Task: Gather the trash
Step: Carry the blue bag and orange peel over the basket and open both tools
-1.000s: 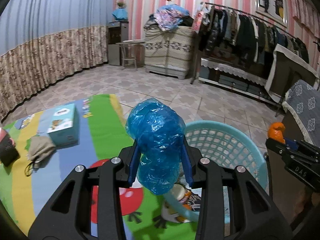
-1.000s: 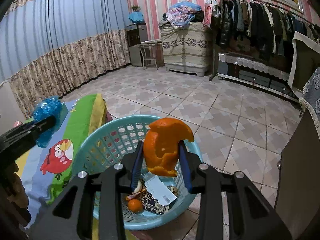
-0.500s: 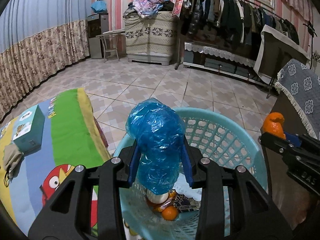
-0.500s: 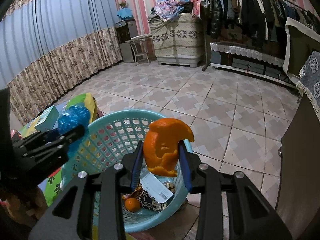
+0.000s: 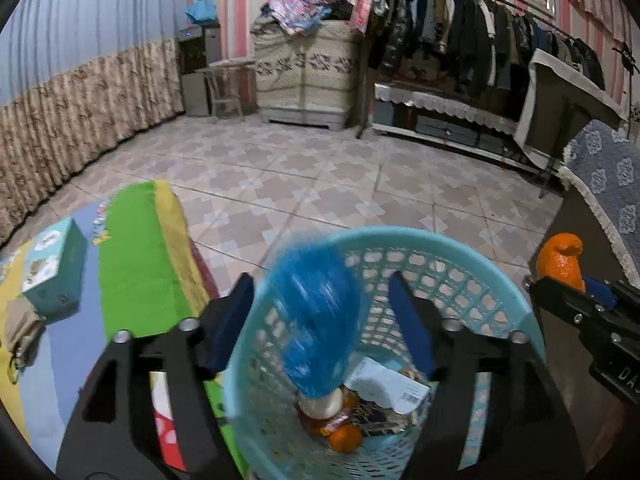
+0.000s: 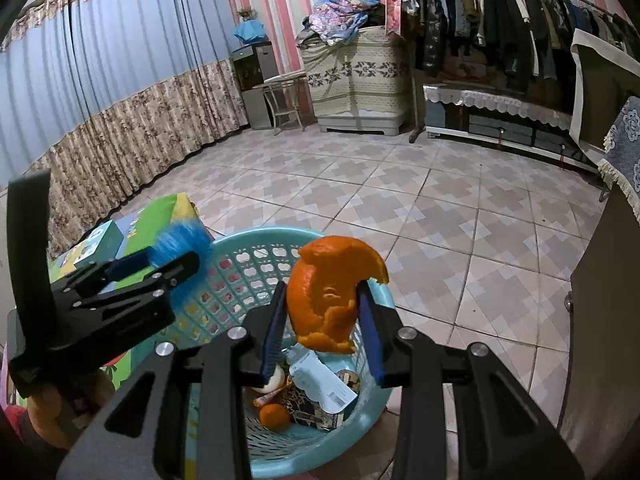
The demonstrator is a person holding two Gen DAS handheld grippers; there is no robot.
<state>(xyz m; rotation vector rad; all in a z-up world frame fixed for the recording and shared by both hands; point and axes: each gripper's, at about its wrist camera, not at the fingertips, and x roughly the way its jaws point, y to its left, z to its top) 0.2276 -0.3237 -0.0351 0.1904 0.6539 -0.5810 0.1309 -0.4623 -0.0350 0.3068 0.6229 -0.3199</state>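
Left gripper [image 5: 320,320] fingers spread wide above teal laundry basket [image 5: 460,252]; blue plastic bag [image 5: 316,312], motion-blurred, loose between them over basket. Right gripper [image 6: 322,320] fingers clamp orange peel [image 6: 332,296] above same basket, which holds paper scraps and fruit.

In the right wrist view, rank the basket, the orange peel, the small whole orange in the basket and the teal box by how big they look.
Largest to smallest:
1. basket
2. orange peel, though it is nearest the camera
3. teal box, partly hidden
4. small whole orange
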